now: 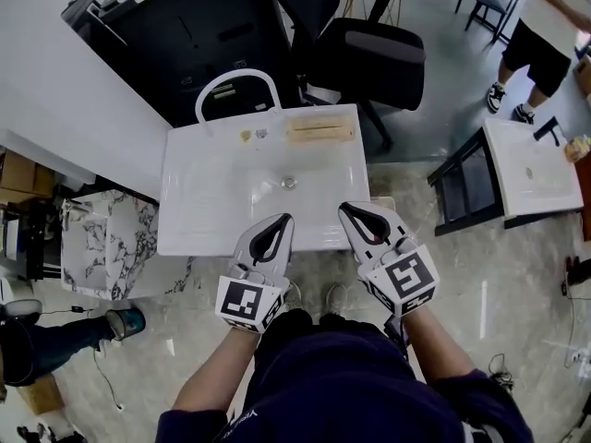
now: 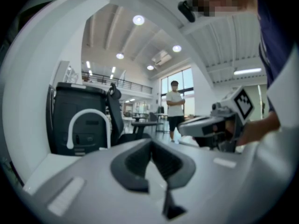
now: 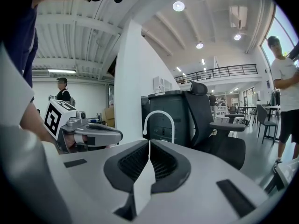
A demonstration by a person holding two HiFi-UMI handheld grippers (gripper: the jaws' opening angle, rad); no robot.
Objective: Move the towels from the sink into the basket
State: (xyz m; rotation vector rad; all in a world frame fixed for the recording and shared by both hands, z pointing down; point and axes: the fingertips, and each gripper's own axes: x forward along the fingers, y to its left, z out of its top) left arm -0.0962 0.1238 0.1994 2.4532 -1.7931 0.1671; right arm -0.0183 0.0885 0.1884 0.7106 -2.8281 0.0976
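Fingers on the left gripper (image 1: 283, 221) sit pressed together with nothing between them, and the right gripper (image 1: 346, 210) is shut just as tight and empty. Both hover side by side over the near edge of the white sink (image 1: 199, 201). The drain (image 1: 289, 182) sits mid-basin, and a pale wooden tray (image 1: 319, 130) lies on the back ledge near the arched white faucet (image 1: 235, 71). Beyond are a black cabinet (image 1: 175, 35) and a black office chair (image 1: 369, 53). Far right, a person (image 1: 540, 44) stands.
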